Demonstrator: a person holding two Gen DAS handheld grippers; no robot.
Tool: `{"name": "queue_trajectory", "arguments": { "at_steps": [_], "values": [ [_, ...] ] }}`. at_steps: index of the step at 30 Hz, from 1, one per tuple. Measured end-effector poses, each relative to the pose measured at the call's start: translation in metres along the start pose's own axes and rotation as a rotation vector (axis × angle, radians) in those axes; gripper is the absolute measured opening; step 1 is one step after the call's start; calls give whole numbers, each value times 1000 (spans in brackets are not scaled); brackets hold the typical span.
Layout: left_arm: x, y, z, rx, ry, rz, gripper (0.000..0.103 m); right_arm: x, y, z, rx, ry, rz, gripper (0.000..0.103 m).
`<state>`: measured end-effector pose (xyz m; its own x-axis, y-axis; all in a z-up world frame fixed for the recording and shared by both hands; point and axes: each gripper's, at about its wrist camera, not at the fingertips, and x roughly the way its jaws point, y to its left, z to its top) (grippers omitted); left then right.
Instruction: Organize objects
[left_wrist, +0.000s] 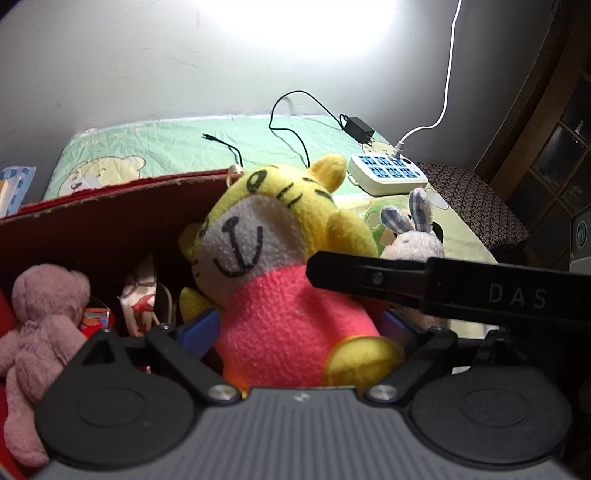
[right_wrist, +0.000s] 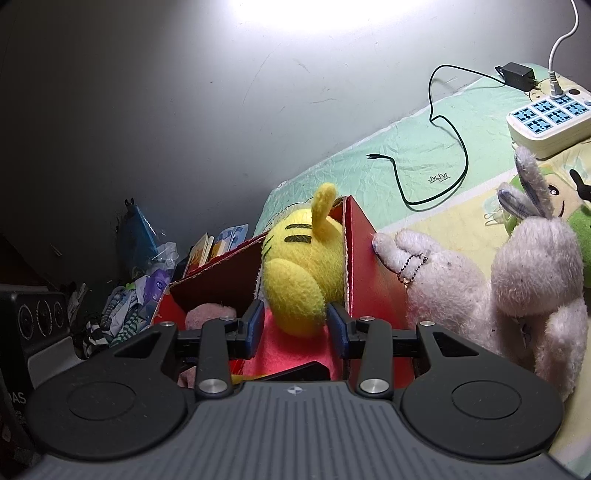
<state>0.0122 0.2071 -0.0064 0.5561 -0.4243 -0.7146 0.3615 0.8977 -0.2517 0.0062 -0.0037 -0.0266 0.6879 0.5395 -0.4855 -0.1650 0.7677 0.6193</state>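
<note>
A yellow tiger plush (left_wrist: 273, 258) in a pink shirt stands upright over the open red cardboard box (left_wrist: 110, 221), facing the left wrist camera. My left gripper (left_wrist: 299, 325) is wide open, its blue fingers (left_wrist: 207, 325) on either side of the pink body. My right gripper (right_wrist: 295, 325) is shut on a yellow limb of the tiger plush (right_wrist: 303, 280) at the edge of the red box (right_wrist: 362, 251). A black finger (left_wrist: 351, 275) of the right gripper crosses the left wrist view. A pink plush (left_wrist: 44, 314) lies inside the box.
A white rabbit plush (right_wrist: 517, 277) leans against the box's outer wall on the green bed mat (left_wrist: 166, 147). A white power strip (right_wrist: 550, 114), a black adapter (left_wrist: 358, 129) and loose cables lie behind. Clothes and bags (right_wrist: 129, 302) pile up left of the box.
</note>
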Motion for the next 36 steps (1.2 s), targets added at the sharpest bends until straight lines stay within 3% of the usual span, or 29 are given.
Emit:
{"name": "queue_trajectory", "arguments": {
  "at_steps": [11,21,29,36],
  "values": [
    [-30,23,-6,-72,-54,-10,98,-6,-1,-1,-3,3,6,38],
    [-55,51,-11,-201,-146,-115,98,-8,0,-3,-27,8,-7,36],
    [-34,50,-10,-195,-53,108,98,-19,3,-6,-43,-17,1,39],
    [-18,40,-11,-164,13,153,98,-26,2,-8,-46,-45,3,40]
  ]
}}
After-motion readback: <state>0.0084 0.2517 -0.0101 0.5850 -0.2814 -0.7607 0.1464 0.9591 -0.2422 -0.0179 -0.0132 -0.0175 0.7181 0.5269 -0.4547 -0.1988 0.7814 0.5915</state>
